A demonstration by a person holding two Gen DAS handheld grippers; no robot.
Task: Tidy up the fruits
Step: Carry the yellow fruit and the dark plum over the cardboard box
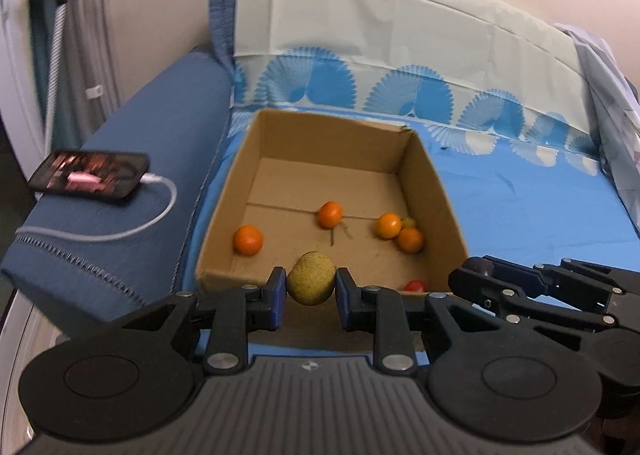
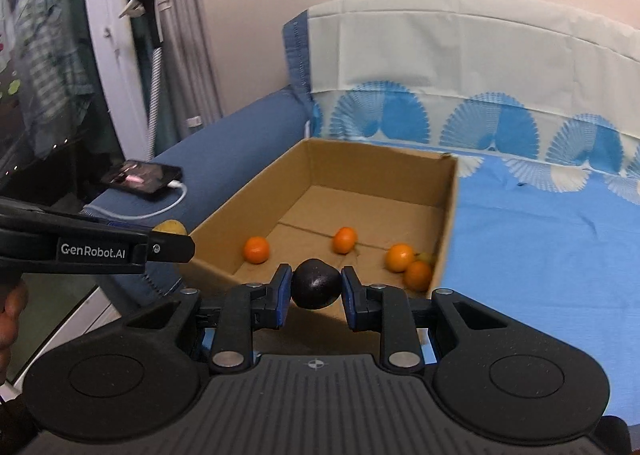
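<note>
Lighting is even, soft and indoor; shadows are faint. Fisheye distortion curves the edges, with slight blur overall.

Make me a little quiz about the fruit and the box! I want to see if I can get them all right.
1. True or false: both grippers hold a fruit.
2. How many orange fruits lie in the cardboard box? A) two B) four C) six
3. Fill in: the phone on the sofa arm has a white ____ plugged in.

Key:
1. True. The left gripper holds a yellow-green fruit; the right gripper holds a dark fruit.
2. B. Four orange fruits lie in the box, with a small red fruit near its front wall.
3. cable.
</note>
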